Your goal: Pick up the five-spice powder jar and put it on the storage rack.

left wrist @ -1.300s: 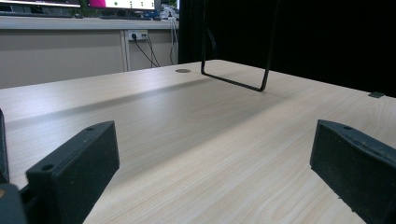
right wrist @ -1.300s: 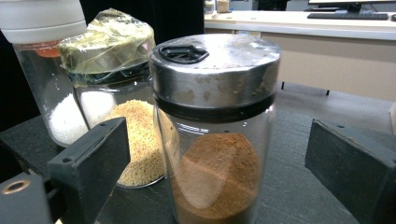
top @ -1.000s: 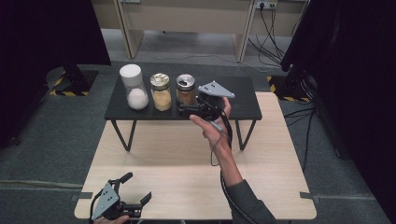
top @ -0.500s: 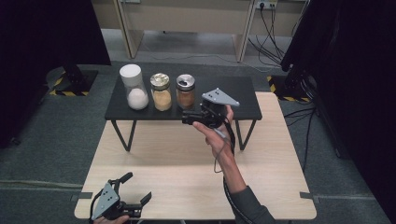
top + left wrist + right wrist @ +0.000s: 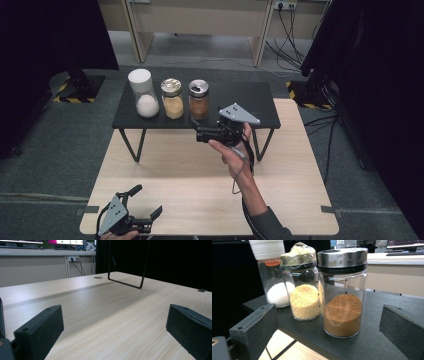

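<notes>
Right hand-held gripper (image 5: 200, 135) held jaws apart, aimed at brown spice jar (image 5: 343, 292) for grasp; left hand-held gripper (image 5: 145, 210) parked apart on bench (image 5: 200, 185).

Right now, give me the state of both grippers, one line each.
Left gripper: open, holding nothing, low over the wooden table.
Right gripper: open, holding nothing, jaws pointed at the brown spice jar on the black shelf.
</notes>
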### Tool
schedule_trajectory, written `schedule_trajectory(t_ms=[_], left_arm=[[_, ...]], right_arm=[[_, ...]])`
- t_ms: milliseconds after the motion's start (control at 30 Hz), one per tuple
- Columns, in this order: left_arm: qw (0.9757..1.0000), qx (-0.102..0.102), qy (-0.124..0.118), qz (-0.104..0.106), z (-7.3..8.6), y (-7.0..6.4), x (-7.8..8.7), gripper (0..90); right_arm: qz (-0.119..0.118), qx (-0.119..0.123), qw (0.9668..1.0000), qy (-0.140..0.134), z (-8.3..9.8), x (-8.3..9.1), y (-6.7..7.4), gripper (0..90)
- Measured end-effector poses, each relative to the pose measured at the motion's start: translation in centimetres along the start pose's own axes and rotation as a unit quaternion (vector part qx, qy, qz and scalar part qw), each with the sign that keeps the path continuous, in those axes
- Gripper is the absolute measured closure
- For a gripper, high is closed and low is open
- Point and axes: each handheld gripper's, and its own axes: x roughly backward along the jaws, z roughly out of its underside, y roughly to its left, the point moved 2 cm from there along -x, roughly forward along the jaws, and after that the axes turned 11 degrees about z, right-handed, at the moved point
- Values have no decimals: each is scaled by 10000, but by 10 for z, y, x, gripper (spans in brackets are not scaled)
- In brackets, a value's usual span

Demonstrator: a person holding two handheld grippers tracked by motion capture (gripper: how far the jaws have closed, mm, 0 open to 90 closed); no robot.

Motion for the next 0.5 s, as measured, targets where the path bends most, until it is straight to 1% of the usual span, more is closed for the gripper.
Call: schedule_trajectory(t_ms=[200,500], left_arm=[[10000,-2,-1,0,0,0,0,7],[10000,-3,-1,-2,0,0,0,7]], right_arm=[[-61,28,10000,-59,6,7,3,22],[-136,-21,9999,-90,15,14,1,22]])
